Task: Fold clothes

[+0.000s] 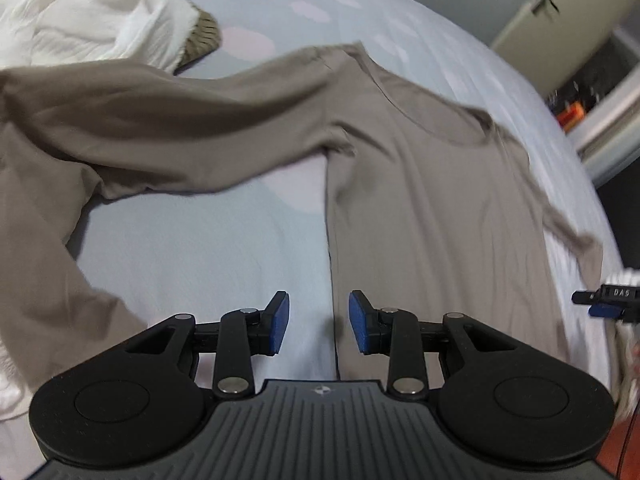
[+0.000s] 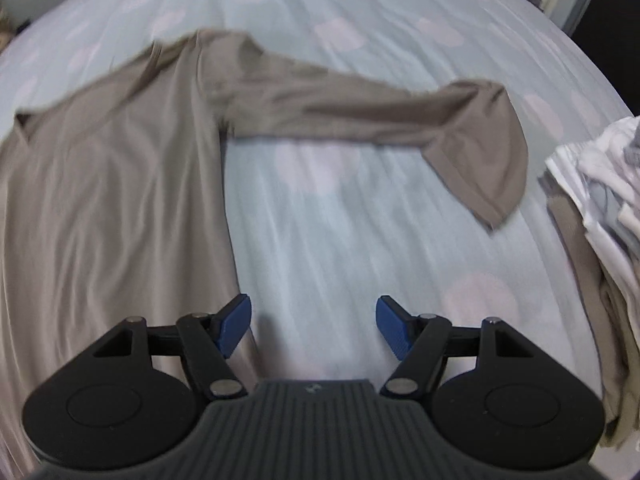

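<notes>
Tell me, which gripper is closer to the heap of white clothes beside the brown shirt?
Left, I think, though neither is close. The white clothes lie far ahead of the left gripper, beyond the brown shirt's sleeve. The right gripper works at the shirt's opposite edge.

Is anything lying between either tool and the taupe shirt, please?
Nothing visible does. The left tool hangs open over the shirt's side edge, and the right tool open beside its other edge, with only bare sheet below.

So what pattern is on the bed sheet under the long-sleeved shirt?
Pale blue bed sheet with soft pinkish-white blotches; clearest in the right wrist view.
</notes>
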The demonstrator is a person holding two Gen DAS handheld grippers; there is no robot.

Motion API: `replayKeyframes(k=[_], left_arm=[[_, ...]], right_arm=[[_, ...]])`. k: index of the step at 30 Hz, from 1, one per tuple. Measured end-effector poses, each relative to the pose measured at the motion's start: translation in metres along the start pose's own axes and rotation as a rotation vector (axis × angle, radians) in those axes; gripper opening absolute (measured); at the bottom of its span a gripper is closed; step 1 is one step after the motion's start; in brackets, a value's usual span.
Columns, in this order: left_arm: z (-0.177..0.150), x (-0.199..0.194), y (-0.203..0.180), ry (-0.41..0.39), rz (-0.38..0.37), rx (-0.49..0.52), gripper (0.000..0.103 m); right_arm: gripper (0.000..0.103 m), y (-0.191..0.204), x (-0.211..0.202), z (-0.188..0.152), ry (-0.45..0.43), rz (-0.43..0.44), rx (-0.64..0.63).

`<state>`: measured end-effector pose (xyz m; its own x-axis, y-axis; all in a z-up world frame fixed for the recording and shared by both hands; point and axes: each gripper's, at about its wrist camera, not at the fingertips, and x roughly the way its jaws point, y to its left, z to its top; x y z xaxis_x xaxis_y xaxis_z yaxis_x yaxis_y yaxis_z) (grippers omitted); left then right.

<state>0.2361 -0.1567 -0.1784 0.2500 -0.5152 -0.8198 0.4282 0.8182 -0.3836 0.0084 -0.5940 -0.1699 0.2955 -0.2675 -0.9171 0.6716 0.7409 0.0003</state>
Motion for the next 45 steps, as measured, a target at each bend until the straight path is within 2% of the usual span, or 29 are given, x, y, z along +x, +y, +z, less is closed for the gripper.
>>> replayKeyframes(k=[3, 7, 12, 17, 21, 25, 30, 33, 36, 38, 43, 44, 45], left_arm=[[0.016, 0.005, -0.004, -0.060, -0.009, -0.012, 0.030], [0.028, 0.009, -0.013, -0.099, 0.006, -0.018, 0.030], [0.030, 0.001, -0.022, -0.119, 0.107, 0.009, 0.030], [0.036, 0.009, -0.037, -0.150, 0.121, 0.043, 0.030], [0.041, 0.024, -0.042, -0.157, 0.142, 0.074, 0.030], [0.041, 0.034, -0.044, -0.142, 0.146, 0.110, 0.030], [0.039, 0.042, -0.047, -0.120, 0.174, 0.137, 0.030], [0.039, 0.045, -0.046, -0.114, 0.179, 0.134, 0.030], [0.039, 0.048, -0.045, -0.096, 0.183, 0.134, 0.030], [0.039, 0.048, -0.044, -0.097, 0.187, 0.140, 0.030], [0.040, 0.048, -0.039, -0.097, 0.183, 0.122, 0.030], [0.040, 0.049, -0.039, -0.093, 0.181, 0.120, 0.030], [0.040, 0.049, -0.039, -0.089, 0.178, 0.120, 0.030]], right_arm=[[0.068, 0.013, 0.007, 0.019, -0.029, 0.008, 0.012], [0.065, 0.033, 0.014, 0.047, -0.090, 0.037, -0.072], [0.063, 0.030, 0.029, 0.078, -0.117, 0.082, -0.133], [0.063, -0.014, 0.032, 0.109, -0.140, 0.083, -0.124], [0.064, -0.074, 0.017, 0.132, -0.151, 0.059, -0.095], [0.064, -0.132, 0.008, 0.145, -0.142, -0.005, -0.053], [0.063, -0.171, 0.006, 0.133, -0.147, 0.043, 0.078], [0.063, -0.154, 0.010, 0.109, -0.129, 0.109, 0.018], [0.062, -0.130, 0.027, 0.090, -0.098, 0.138, -0.063], [0.061, -0.117, 0.042, 0.081, -0.079, 0.122, -0.110], [0.059, -0.118, 0.076, 0.072, -0.044, 0.055, -0.121], [0.058, -0.117, 0.077, 0.071, -0.048, 0.047, -0.131], [0.051, -0.117, 0.077, 0.069, -0.052, 0.038, -0.141]])
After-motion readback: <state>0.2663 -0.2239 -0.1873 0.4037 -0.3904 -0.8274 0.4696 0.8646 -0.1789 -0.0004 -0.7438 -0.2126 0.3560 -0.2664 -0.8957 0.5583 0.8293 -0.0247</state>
